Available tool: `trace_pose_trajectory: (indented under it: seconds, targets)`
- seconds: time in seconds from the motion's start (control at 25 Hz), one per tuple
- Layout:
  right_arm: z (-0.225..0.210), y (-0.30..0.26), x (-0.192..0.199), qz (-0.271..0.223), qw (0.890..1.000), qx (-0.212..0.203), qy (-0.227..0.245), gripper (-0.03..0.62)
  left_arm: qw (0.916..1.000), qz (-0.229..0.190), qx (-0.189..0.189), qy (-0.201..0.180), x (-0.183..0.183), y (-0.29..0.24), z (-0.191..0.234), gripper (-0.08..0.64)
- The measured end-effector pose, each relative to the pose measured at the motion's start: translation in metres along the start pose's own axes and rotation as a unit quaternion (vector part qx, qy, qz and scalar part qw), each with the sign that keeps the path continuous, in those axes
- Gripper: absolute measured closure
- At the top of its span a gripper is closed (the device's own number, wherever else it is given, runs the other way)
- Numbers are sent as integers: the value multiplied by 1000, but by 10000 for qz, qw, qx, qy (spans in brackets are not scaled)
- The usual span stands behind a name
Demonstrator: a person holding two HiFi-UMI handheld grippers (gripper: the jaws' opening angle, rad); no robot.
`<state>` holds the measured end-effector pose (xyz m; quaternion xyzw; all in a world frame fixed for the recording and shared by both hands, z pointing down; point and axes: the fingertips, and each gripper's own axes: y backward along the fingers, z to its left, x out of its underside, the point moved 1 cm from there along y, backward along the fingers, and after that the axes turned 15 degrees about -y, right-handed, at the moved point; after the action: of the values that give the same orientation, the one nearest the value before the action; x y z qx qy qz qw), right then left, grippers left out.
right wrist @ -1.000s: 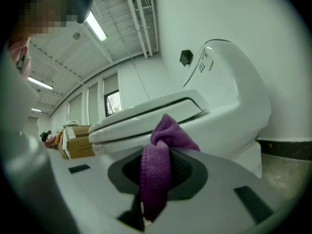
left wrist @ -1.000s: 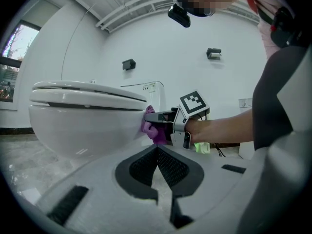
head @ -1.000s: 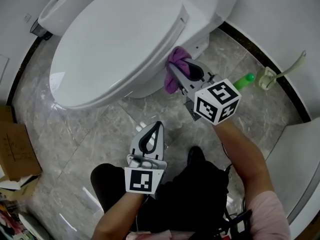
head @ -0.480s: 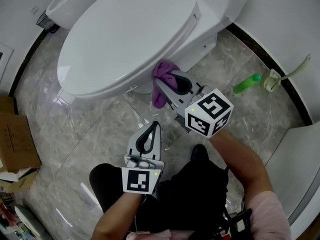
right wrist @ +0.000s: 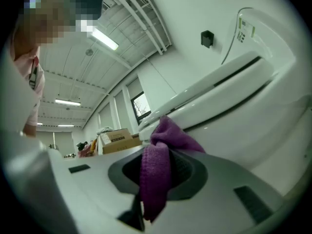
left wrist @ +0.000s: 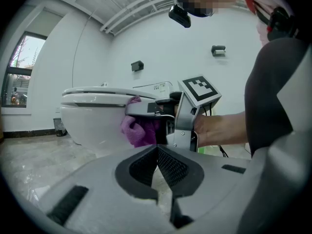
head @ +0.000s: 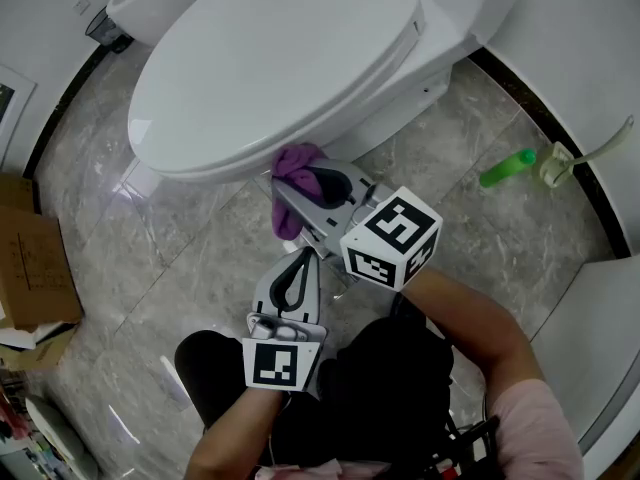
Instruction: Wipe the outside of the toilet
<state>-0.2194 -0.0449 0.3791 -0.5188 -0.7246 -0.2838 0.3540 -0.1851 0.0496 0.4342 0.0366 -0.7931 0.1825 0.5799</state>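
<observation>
A white toilet [head: 270,58] with its lid down fills the top of the head view. My right gripper [head: 290,183] is shut on a purple cloth [head: 292,173], pressed against the bowl's outer side just under the seat rim. In the right gripper view the purple cloth [right wrist: 158,174] hangs folded between the jaws, with the toilet bowl [right wrist: 253,126] right behind it. My left gripper [head: 303,263] hovers low over the floor, shut and holding nothing. In the left gripper view the toilet [left wrist: 92,116] and the purple cloth [left wrist: 139,128] lie ahead.
Grey marble floor [head: 180,268] surrounds the toilet. A green bottle [head: 507,167] and a toilet brush in its holder [head: 568,158] lie to the right near the wall. Cardboard boxes [head: 30,258] stand at the left edge. A small bin [head: 105,30] sits behind the toilet.
My right gripper has slid the purple cloth leftward along the bowl's side, toward the toilet's front. The left gripper has stayed where it was.
</observation>
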Motion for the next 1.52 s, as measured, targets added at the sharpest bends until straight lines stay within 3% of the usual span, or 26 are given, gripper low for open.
trace_pose_trajectory:
  seconds: [0.12,0.32,0.44,0.64,0.84,1.08,1.32,1.52]
  targets:
    - [26,-22,17,296,9986,-405,177,515,9998,80,-154,66,6,7,7,554]
    - [70,-34,22,609,9871,-1362,577,512,9988,151,-465,50,16,18,33,552]
    - [71,-29,11,480,9853,-1465,731,511,9985,169,-523,59,18,19,40,552]
    - [52,2,-5,304,9876,-1261,888,508,9993,70,-360,17,12,8,36,552]
    - [12,46,-26,186,9930,-644,974,508,10000,0,-20,-29,3,-10,18,552]
    - [-87,115,-41,-139,9956,698,607,508,9993,-64,355,-102,-9,-45,-8,552]
    - [-184,168,-59,-450,9785,1975,378,508,9984,-119,549,-90,-17,-80,-23,552]
    - [-264,191,-74,-778,9581,2756,-101,508,9974,-96,704,-98,-22,-106,-34,552]
